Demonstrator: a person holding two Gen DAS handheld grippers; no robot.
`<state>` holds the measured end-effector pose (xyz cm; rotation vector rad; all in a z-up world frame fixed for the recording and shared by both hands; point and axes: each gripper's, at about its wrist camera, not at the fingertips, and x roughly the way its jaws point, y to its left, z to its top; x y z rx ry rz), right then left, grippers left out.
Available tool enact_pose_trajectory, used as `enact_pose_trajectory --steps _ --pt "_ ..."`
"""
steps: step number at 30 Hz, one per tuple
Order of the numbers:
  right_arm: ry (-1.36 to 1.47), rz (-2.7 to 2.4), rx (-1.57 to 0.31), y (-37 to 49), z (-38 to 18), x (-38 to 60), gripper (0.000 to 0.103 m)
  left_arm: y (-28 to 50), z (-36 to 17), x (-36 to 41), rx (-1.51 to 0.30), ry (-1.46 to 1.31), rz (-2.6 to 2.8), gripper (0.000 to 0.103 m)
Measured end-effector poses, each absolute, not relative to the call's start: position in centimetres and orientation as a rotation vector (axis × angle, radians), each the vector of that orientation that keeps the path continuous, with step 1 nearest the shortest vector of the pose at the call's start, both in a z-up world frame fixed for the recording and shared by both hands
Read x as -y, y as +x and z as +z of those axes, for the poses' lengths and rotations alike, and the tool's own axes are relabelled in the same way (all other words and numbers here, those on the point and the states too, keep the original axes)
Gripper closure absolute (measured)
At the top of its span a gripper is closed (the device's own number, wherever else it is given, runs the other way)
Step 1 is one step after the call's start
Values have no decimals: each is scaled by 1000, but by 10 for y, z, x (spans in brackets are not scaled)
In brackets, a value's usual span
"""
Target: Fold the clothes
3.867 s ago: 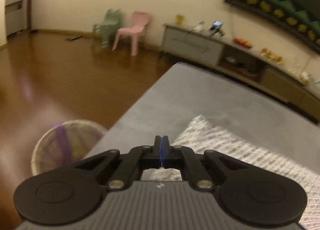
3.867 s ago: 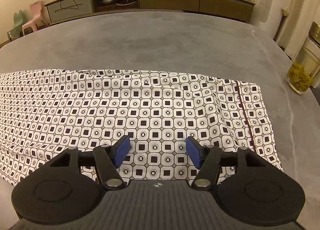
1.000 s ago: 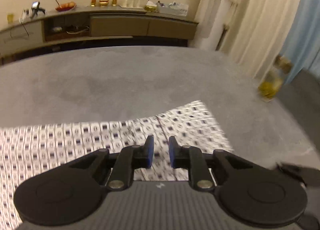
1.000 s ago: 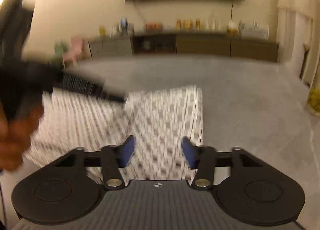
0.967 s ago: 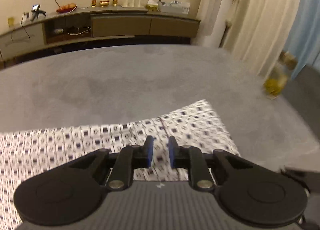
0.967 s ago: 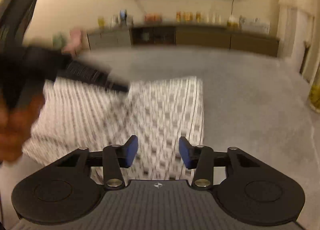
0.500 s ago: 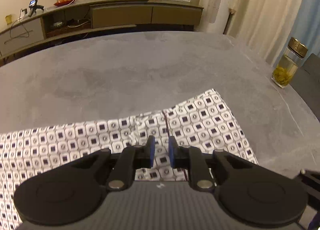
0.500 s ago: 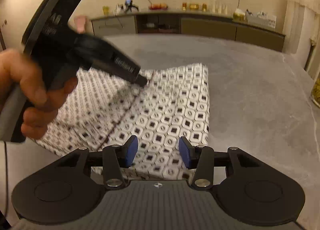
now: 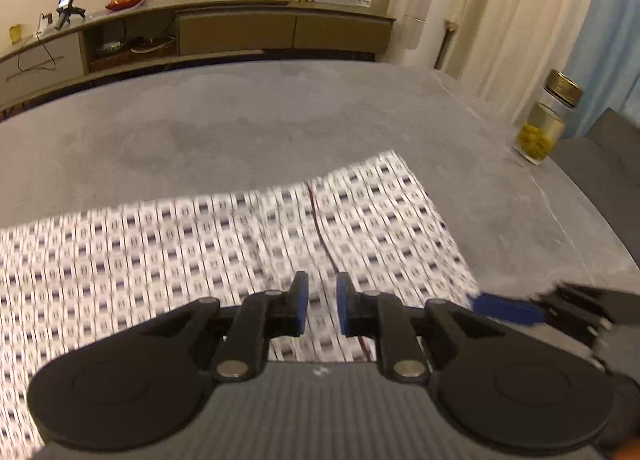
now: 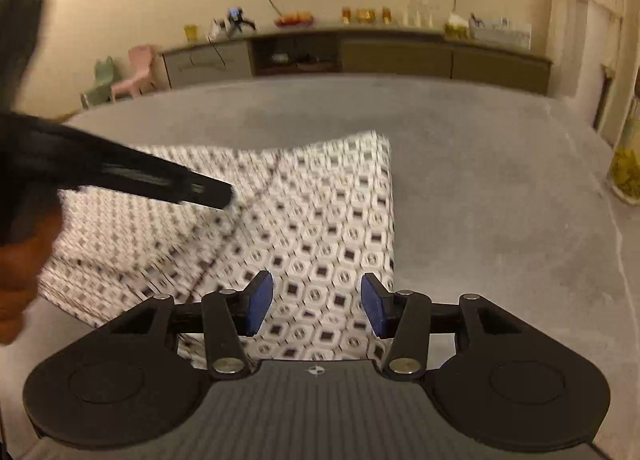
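Note:
A white cloth with a dark square print lies folded on the grey table. A dark red seam runs down it. My left gripper hovers over the seam, open by a narrow gap with nothing between its pads. In the right wrist view it reaches in from the left, held by a hand. My right gripper is over the cloth's near right corner. Its jaws are opening, with nothing between them. One of its blue fingers shows at the left view's lower right.
A glass jar with yellow contents stands near the table's right edge, also seen as the jar at far right. A long sideboard lines the back wall. Small chairs stand at the far left.
The cloth, spread flat earlier, now lies folded with a fold edge at the right. My left gripper, shut earlier, now shows a gap and has shifted left and nearer over the cloth. The right gripper stays put.

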<state>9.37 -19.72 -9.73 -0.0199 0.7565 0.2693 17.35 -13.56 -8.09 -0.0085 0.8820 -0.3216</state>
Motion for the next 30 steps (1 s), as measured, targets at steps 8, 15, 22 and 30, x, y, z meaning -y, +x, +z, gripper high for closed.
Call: enact_pose_trajectory --steps 8,15,22,30 --pt "-50 253 -701 100 -87 193 51 157 -100 133 -907 -3 -325 88" --pt "-119 214 -769 157 -102 193 48 156 -98 129 -898 -2 -325 88" --pt "-47 175 -761 164 -97 207 49 149 -90 126 -888 -29 -326 89" --pt "-76 191 -801 168 -104 196 47 124 -97 131 -893 -37 -392 87"
